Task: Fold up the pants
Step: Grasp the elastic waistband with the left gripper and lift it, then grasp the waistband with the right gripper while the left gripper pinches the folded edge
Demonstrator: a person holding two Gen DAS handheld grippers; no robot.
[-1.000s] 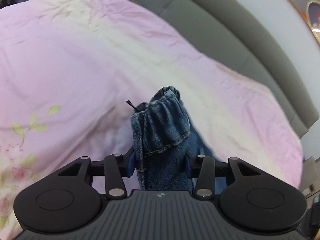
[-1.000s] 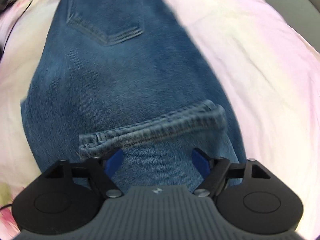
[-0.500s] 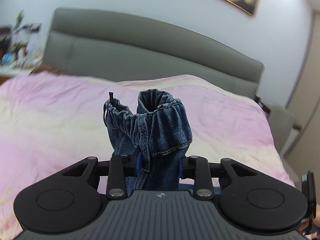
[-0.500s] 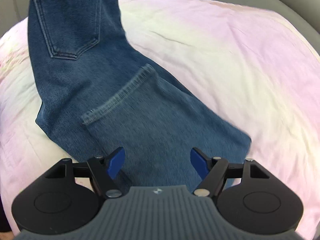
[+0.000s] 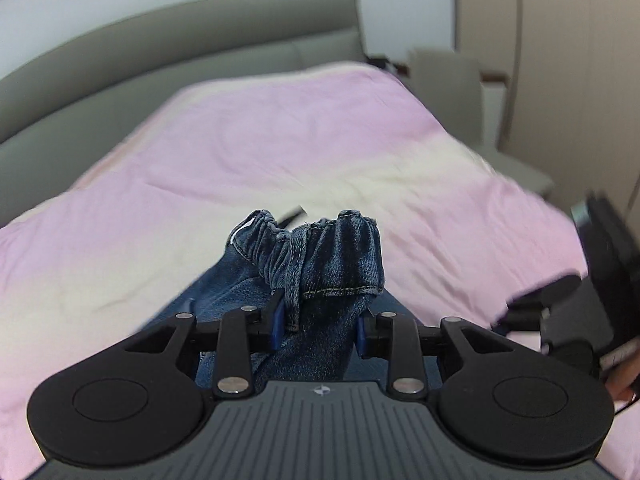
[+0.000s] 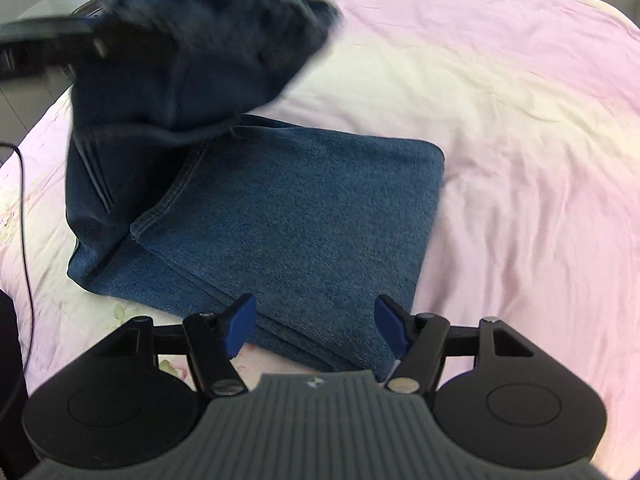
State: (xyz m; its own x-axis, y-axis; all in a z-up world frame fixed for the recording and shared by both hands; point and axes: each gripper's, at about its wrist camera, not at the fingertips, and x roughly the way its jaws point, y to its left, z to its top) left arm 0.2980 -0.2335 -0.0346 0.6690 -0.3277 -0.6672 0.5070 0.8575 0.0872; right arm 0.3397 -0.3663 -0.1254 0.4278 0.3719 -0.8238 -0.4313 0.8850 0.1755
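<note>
The blue denim pants (image 6: 304, 208) lie on the pink bedspread, with the leg part folded flat. My left gripper (image 5: 320, 324) is shut on the bunched waistband end of the pants (image 5: 332, 256) and holds it up over the folded part. In the right wrist view this lifted end (image 6: 208, 44) is blurred at the top left. My right gripper (image 6: 316, 328) is open and empty, just above the near edge of the folded legs. It also shows at the right edge of the left wrist view (image 5: 560, 312).
The pink and cream bedspread (image 5: 280, 140) covers the bed. A grey padded headboard (image 5: 160, 52) stands behind it. A grey bedside unit (image 5: 448, 76) and a beige wardrobe wall (image 5: 560, 60) are at the right. A black cable (image 6: 22, 208) hangs at the left.
My left gripper has swung round with the waistband end, carrying it over the folded legs. My right gripper has pulled back to the near edge and stays open.
</note>
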